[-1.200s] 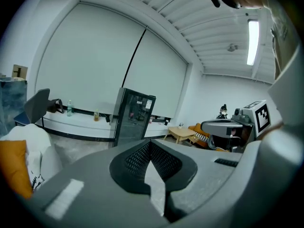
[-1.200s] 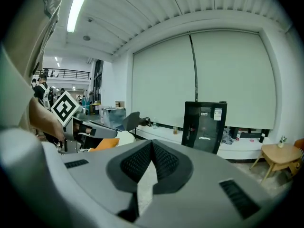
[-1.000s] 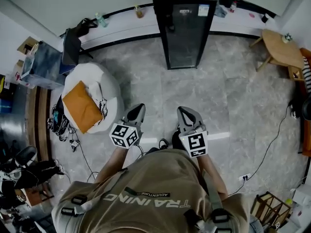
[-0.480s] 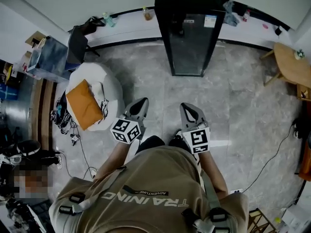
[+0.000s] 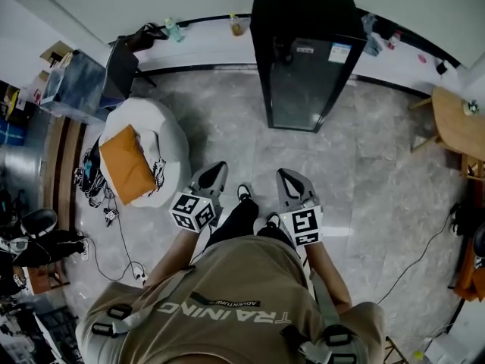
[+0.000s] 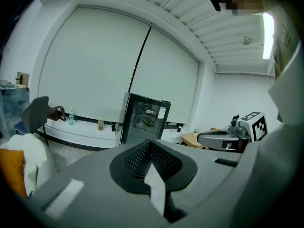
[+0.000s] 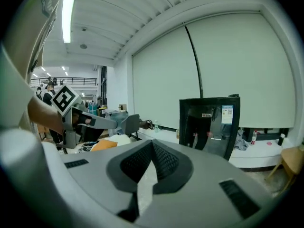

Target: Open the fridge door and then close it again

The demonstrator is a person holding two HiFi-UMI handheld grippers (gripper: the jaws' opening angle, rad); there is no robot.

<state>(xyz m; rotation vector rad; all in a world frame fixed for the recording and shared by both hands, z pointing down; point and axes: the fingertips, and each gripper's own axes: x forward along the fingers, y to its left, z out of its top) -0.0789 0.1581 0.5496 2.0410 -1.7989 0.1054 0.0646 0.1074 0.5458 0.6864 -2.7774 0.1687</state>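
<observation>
The fridge (image 5: pixel 303 59) is a tall black cabinet with a glass door, standing against the far wall ledge with its door shut. It also shows in the left gripper view (image 6: pixel 144 120) and the right gripper view (image 7: pixel 209 125), still some way off. My left gripper (image 5: pixel 214 174) and right gripper (image 5: pixel 288 179) are held side by side in front of the person's body, both pointing at the fridge. Both are well short of it, over bare floor. The left gripper (image 6: pixel 151 144) and the right gripper (image 7: pixel 152 148) each have their jaws together, with nothing held.
A white beanbag (image 5: pixel 140 158) with an orange cushion lies to the left. A dark chair (image 5: pixel 121 67) and a blue box (image 5: pixel 72 89) stand at the back left. A wooden table (image 5: pixel 458 123) is at the right. Cables trail on the grey floor (image 5: pixel 227 127).
The person has stepped toward the fridge, which now looks larger and nearer in the head view. Both grippers stay shut and held out in front.
</observation>
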